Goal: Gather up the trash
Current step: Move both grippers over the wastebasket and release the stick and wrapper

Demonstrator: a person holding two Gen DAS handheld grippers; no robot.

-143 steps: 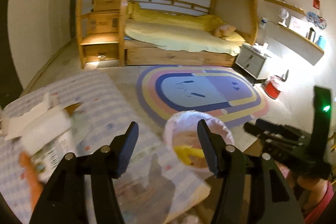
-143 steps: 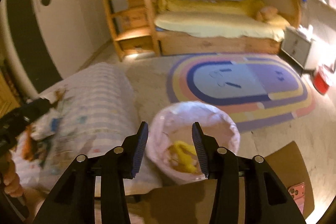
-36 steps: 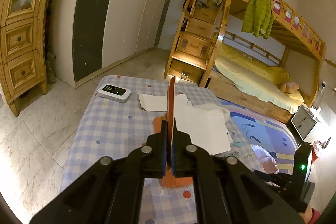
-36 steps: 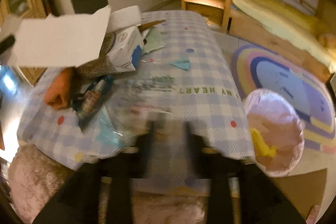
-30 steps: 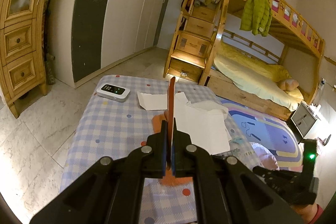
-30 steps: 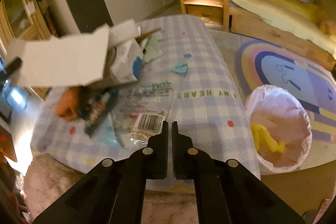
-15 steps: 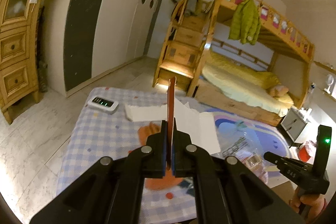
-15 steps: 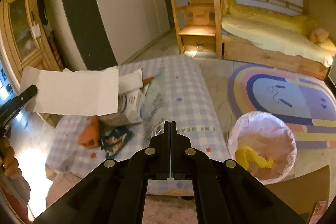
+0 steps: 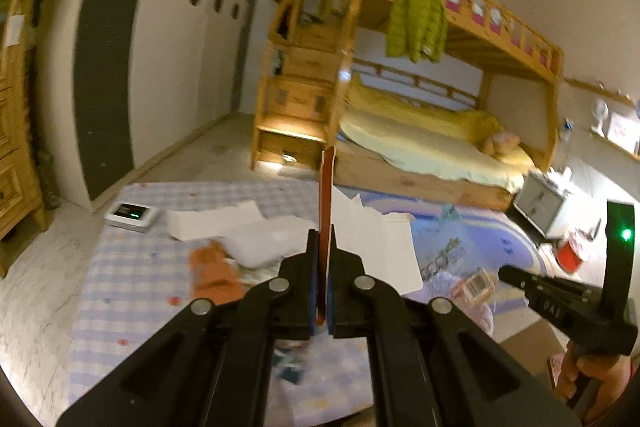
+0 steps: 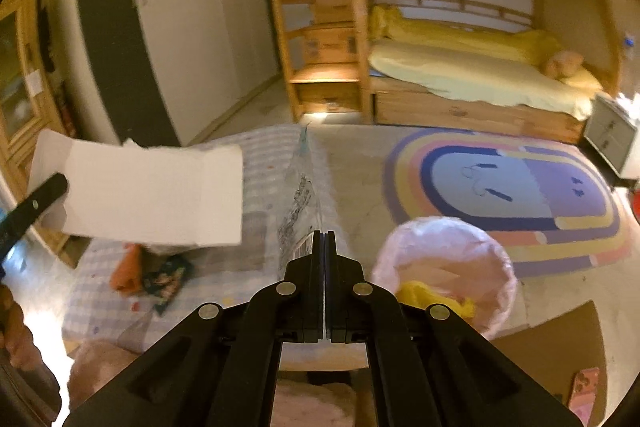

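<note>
My left gripper (image 9: 324,239) is shut on a flattened white cardboard box (image 9: 376,247), which the left wrist view shows edge-on as a brown strip. The same box (image 10: 152,195) hangs above the checked table (image 10: 260,255) in the right wrist view, with the left gripper (image 10: 60,183) at its left end. My right gripper (image 10: 324,239) is shut on a clear plastic wrapper (image 10: 302,195) that stands up from the jaws. To the right of the table is a bin lined with a pink bag (image 10: 444,255), with yellow trash (image 10: 432,297) inside. The right gripper (image 9: 506,273) holds the wrapper (image 9: 476,283) over the table's right end.
On the table lie an orange item (image 10: 126,273), a dark snack packet (image 10: 166,281), white paper (image 9: 216,219) and a small white device (image 9: 130,213). A brown cardboard sheet (image 10: 548,343) lies on the floor by the bin. Behind it are a rainbow rug (image 10: 512,195) and a bunk bed (image 10: 460,75).
The right gripper has lifted the clear wrapper off the table and risen. The left gripper has carried the cardboard box to the right and a little up.
</note>
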